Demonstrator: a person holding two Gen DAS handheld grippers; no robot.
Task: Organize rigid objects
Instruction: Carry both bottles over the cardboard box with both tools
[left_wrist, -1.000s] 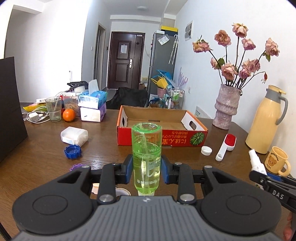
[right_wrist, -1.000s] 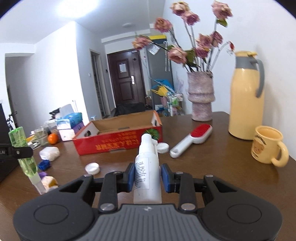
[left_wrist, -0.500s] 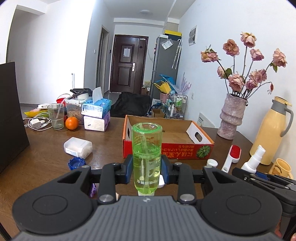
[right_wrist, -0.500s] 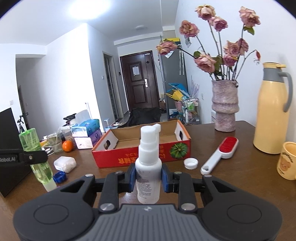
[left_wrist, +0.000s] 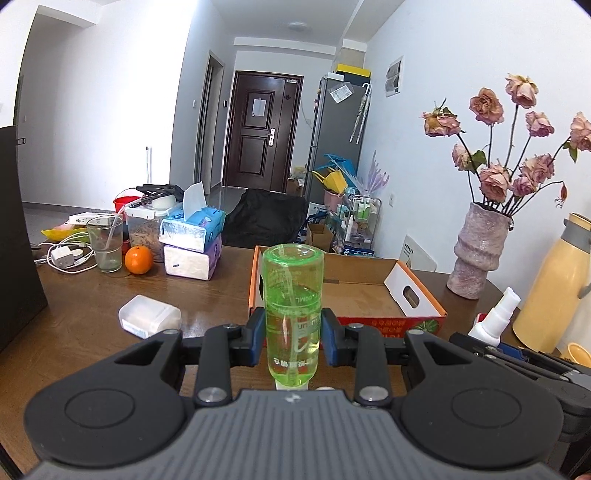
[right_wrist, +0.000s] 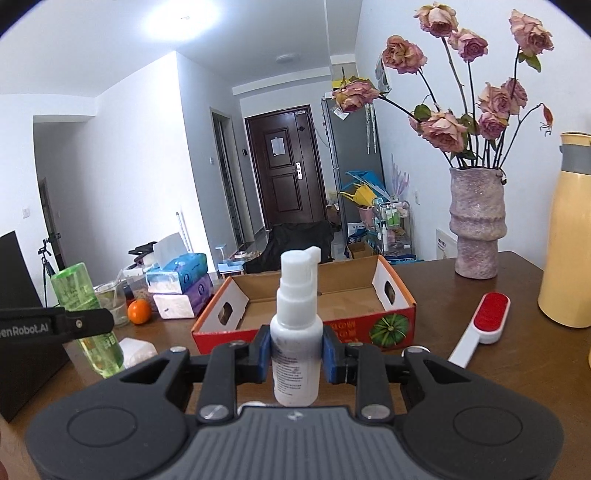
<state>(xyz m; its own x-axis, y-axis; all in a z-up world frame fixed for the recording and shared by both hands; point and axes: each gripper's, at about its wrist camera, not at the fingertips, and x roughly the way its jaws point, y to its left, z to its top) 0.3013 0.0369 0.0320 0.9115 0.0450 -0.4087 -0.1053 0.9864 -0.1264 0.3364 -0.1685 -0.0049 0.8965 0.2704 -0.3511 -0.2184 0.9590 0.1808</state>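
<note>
We hold two bottles above the brown table (right_wrist: 517, 369), one in each claw. Our left gripper (left_wrist: 293, 341) is clenched on a green bottle (left_wrist: 293, 306), its blue pads pressing the bottle's lower half from both sides. The bottle stands upside down, its flat base on top and its white cap end pointing down behind the gripper body; it is partly filled with green liquid. Our right gripper (right_wrist: 295, 352) is clenched on a white spray bottle (right_wrist: 295, 332), which stands upright with its nozzle pointing to the right in that view.

Ahead of both bottles lies an open cardboard box (right_wrist: 306, 317) with red and orange sides and a pumpkin picture on the front; its brown floor shows bare. Both bottles are outside the box, on our side of it.

To the right of the box a red and white brush (right_wrist: 480, 332) lies on the table. Behind it stands a pink vase (right_wrist: 476, 225) with dried roses, and a yellow jug (right_wrist: 569, 236) stands at the right edge. To the left of the box we see a small white case (left_wrist: 149, 321), an orange (left_wrist: 138, 259), a glass (left_wrist: 105, 243) and stacked tissue packs (left_wrist: 192, 240).
</note>
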